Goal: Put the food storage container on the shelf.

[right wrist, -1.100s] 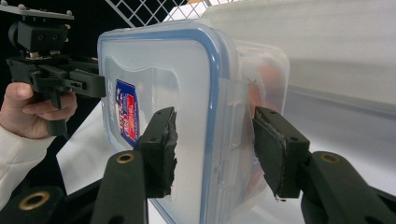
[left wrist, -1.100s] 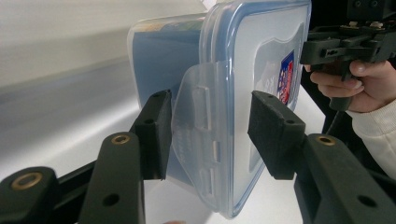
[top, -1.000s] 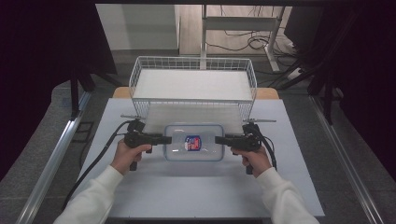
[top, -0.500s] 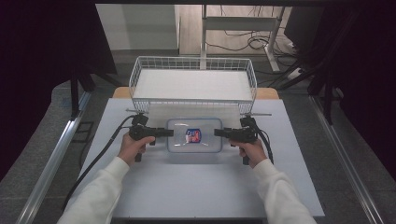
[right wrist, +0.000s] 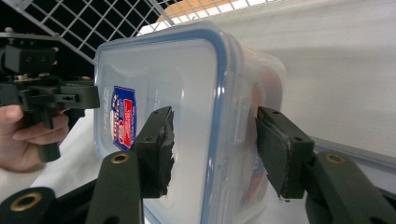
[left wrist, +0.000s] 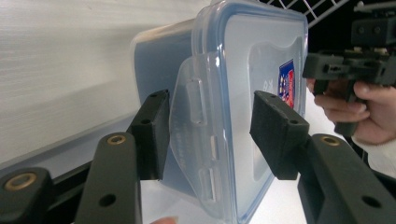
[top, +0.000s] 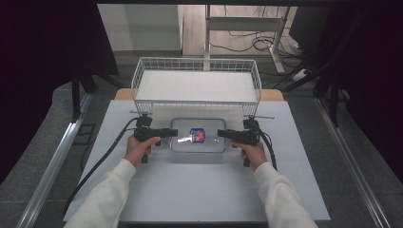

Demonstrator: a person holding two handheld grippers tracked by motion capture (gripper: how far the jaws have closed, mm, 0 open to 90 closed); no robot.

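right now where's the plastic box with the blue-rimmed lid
In the high view the plastic box sits mid-table just in front of the wire basket, between the left tool and right tool.

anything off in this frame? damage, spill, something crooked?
One thing: the inner pad of the right claw looks torn and ragged along its edge. The lidded container sits flat and square on the table, lid on, nothing spilled.
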